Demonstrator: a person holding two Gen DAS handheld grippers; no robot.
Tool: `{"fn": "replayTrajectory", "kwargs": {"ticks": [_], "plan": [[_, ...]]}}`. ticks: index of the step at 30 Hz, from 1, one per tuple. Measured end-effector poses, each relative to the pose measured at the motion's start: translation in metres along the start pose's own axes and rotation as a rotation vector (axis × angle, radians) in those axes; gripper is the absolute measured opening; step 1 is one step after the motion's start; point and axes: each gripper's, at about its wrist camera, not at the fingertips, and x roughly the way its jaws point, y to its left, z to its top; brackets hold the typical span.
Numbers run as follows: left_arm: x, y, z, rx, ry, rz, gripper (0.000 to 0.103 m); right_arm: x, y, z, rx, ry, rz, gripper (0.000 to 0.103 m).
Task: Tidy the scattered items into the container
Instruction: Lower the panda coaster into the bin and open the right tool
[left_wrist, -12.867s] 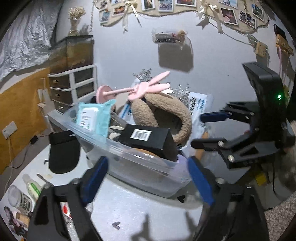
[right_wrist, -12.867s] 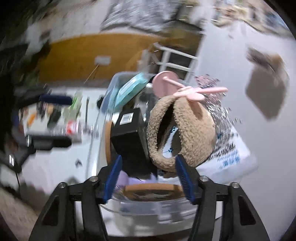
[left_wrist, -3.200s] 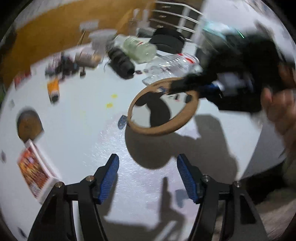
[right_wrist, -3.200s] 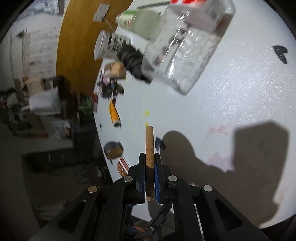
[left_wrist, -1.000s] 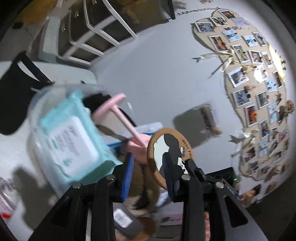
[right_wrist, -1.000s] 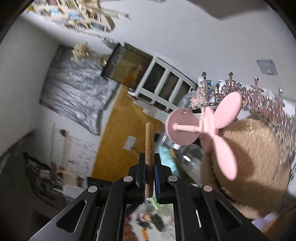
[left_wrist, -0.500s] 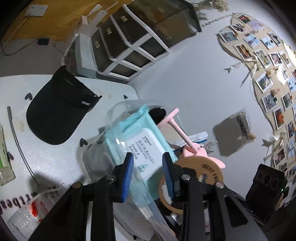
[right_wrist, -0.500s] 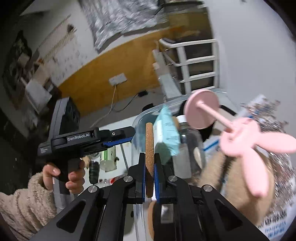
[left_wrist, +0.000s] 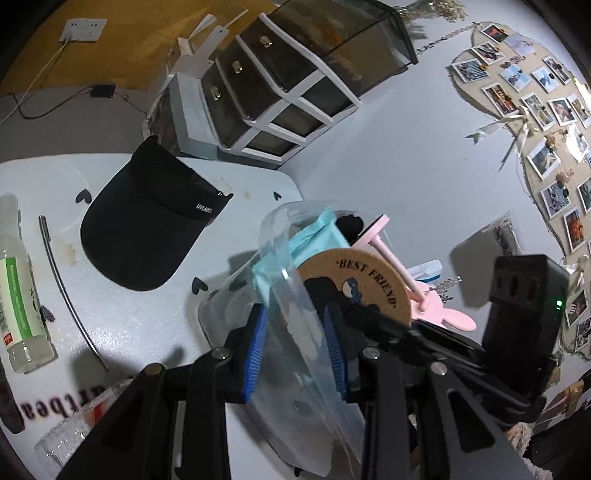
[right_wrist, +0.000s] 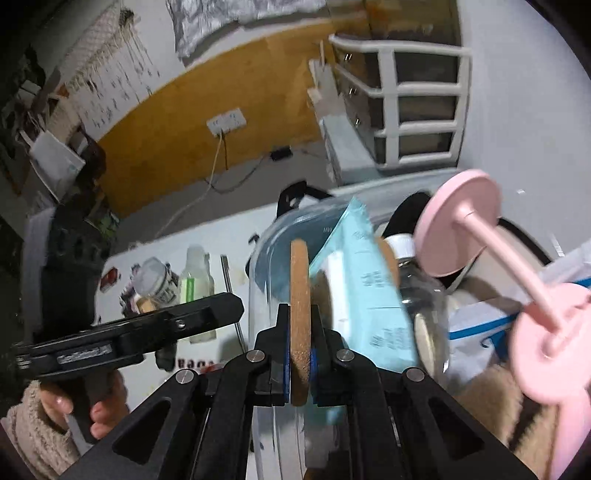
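While the left gripper (left_wrist: 295, 343) gapes, right gripper (right_wrist: 299, 354) pinches the cork coaster (right_wrist: 300, 314) edge-up over the container (left_wrist: 295, 306).

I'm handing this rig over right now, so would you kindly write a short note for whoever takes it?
Right gripper: shut on the cork coaster, held on edge over the bin.
Left gripper: open, its fingers either side of the bin wall.
In the bin: wipes, jar, pink stand.
Left on the table: visor, bottle, metal rod.
Next: release the coaster.
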Motion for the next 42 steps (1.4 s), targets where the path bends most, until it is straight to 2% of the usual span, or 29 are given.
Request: {"fn": "replayTrajectory", "kwargs": {"ticks": [6, 17, 23, 26, 32, 33, 36, 37, 38, 39, 40, 42], "plan": [[-0.003, 0.007, -0.001, 0.006, -0.001, 0.019, 0.031, 0.02, 0.011, 0.001, -0.048, 0.027, -0.058, 0.009], [-0.009, 0.01, -0.002, 0.012, -0.011, 0.023, 0.031, 0.035, 0.009, 0.013, -0.109, 0.027, -0.091, 0.005], [-0.012, 0.006, -0.008, 0.032, -0.006, 0.02, 0.031, 0.033, 0.008, 0.012, -0.091, 0.021, -0.086, 0.006], [-0.013, 0.005, -0.01, 0.044, -0.002, 0.024, 0.031, 0.029, 0.007, 0.01, -0.077, 0.026, -0.074, 0.009], [-0.016, 0.005, -0.011, 0.047, -0.005, 0.026, 0.031, 0.02, 0.013, 0.005, -0.095, 0.019, -0.123, 0.012], [-0.017, 0.005, -0.012, 0.047, -0.006, 0.026, 0.031, 0.018, 0.014, 0.005, -0.096, 0.008, -0.136, 0.015], [-0.02, 0.005, -0.013, 0.045, -0.011, 0.024, 0.031, 0.01, 0.013, 0.007, -0.071, -0.018, -0.114, 0.035], [-0.021, 0.006, -0.014, 0.044, -0.012, 0.024, 0.031, 0.008, 0.013, 0.008, -0.061, -0.024, -0.094, 0.052], [-0.021, 0.006, -0.014, 0.043, -0.013, 0.023, 0.031, 0.007, 0.013, 0.009, -0.058, -0.026, -0.074, 0.06], [-0.022, 0.006, -0.015, 0.042, -0.013, 0.024, 0.031, 0.004, 0.015, 0.01, -0.059, -0.038, -0.083, 0.072], [-0.022, 0.005, -0.015, 0.043, -0.013, 0.024, 0.031, 0.002, 0.017, 0.011, -0.061, -0.051, -0.092, 0.079], [-0.024, 0.004, -0.017, 0.048, -0.014, 0.027, 0.031, -0.003, 0.02, 0.014, -0.064, -0.075, -0.11, 0.079]]}}
